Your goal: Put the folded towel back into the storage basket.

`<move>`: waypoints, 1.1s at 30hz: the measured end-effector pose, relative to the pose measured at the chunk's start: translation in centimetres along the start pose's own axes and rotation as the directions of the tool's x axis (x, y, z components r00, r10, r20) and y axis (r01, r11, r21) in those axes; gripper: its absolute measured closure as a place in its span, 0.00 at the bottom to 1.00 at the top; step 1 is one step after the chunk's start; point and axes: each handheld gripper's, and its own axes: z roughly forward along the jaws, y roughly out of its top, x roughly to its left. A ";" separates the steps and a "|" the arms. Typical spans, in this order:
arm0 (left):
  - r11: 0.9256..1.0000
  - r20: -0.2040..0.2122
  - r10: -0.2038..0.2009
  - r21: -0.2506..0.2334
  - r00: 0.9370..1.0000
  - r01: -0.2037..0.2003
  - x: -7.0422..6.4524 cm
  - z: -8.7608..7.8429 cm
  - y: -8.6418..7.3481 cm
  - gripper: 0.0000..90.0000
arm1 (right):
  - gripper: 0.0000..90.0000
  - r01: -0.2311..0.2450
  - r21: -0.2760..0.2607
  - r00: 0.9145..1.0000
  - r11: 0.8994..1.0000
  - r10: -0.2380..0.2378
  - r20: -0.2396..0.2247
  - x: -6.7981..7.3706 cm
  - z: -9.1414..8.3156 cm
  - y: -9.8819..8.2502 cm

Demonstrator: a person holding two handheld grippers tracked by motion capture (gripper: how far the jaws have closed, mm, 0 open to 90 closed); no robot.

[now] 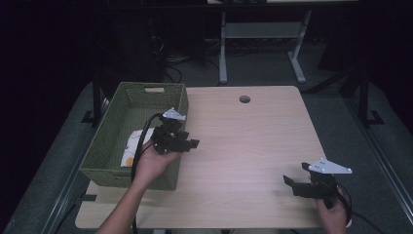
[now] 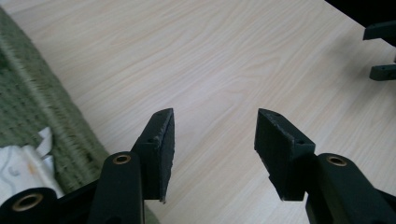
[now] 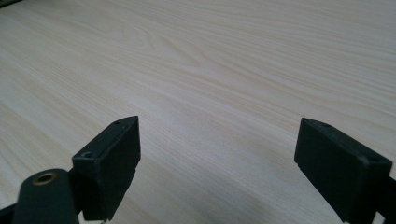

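Green woven basket [image 1: 112, 146] sits at the table's [image 1: 243, 146] left edge, a white packet [image 1: 130, 148] inside. My left claw [image 1: 187, 139] hovers over its right wall, jaws apart, gripping nothing. My right claw [image 1: 294, 176] gapes wide, empty, well apart.

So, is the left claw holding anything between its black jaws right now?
No, the left claw stands open with bare light wooden table between its jaws.

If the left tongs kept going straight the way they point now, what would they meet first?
Probably bare tabletop: the left tongs stand open and empty, angled down over the wood just past the green basket. Farther along that line sit the right tongs, though depth is unclear.
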 end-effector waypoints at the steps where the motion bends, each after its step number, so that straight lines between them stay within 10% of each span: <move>1: 1.000 0.002 0.003 0.002 1.000 -0.003 -0.1 0.1 0.0 0.53 | 0.15 0.001 -0.001 1.000 1.000 -0.001 0.000 0.0 0.0 0.0; 33: 0.998 0.077 0.064 0.018 0.995 -0.066 -6.2 6.3 0.2 0.45 | 0.15 -0.004 -0.003 1.000 1.000 0.004 0.002 -0.1 -0.1 -0.2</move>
